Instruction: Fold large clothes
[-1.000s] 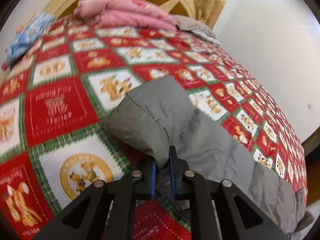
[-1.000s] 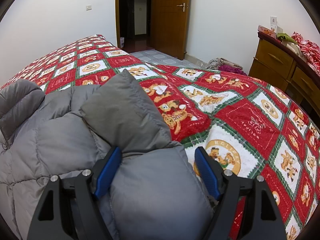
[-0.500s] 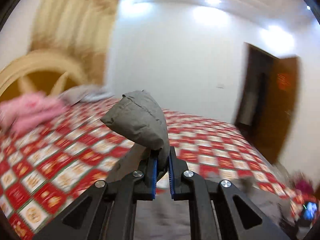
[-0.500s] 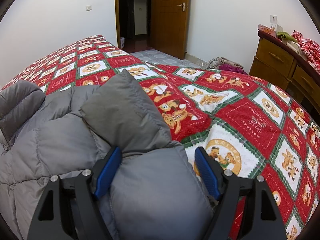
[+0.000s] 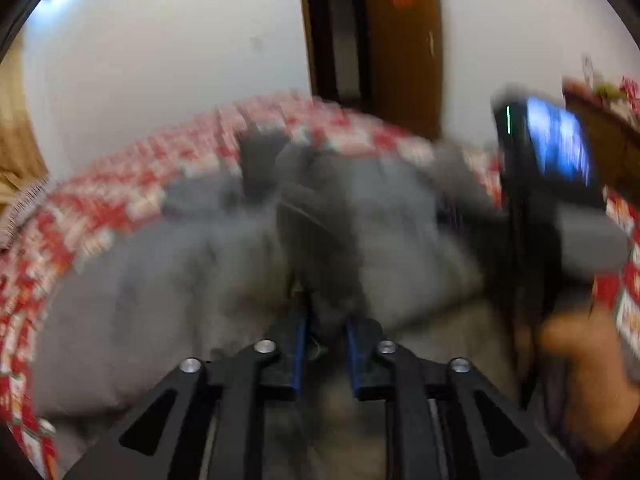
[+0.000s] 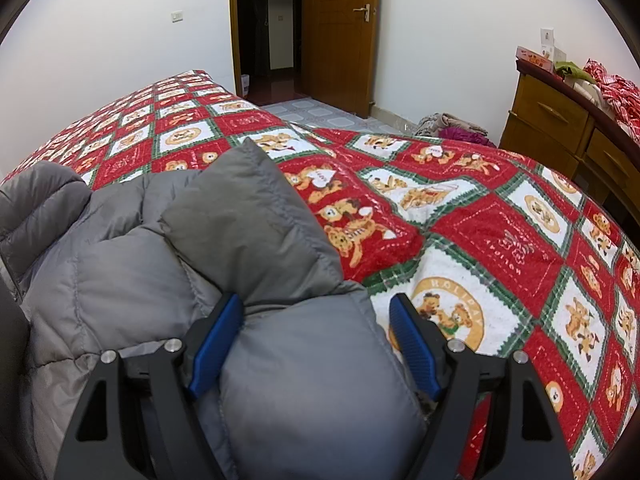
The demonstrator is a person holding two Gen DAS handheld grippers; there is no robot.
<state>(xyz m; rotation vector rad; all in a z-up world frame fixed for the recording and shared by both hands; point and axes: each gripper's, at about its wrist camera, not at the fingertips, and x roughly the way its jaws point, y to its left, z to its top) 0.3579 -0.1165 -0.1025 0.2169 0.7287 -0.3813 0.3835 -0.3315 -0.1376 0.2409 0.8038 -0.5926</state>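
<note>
A grey puffer jacket (image 6: 120, 264) lies on a red bear-pattern quilt (image 6: 500, 240). In the blurred left wrist view the jacket's body (image 5: 160, 272) spreads below my left gripper (image 5: 325, 332). A dark grey sleeve stands up between its blue pads, which still touch the fabric while the jaws are opening. My right gripper (image 6: 316, 336) stands open over the jacket's near edge. A puffed fold sits between its fingers, and the right pad (image 6: 416, 348) is off the cloth. A hand (image 5: 580, 360) holding the right unit with its lit screen (image 5: 556, 148) shows at the right of the left wrist view.
A wooden dresser (image 6: 560, 120) with clutter on top stands to the right of the bed. An open wooden door (image 6: 340, 32) and a dark doorway lie beyond the foot. A heap of clothes (image 6: 452, 126) lies on the tiled floor near the wall.
My left gripper swung the sleeve up off the quilt and across over the jacket's body, turning from the headboard towards the door. Its pads have parted slightly. The right gripper kept still.
</note>
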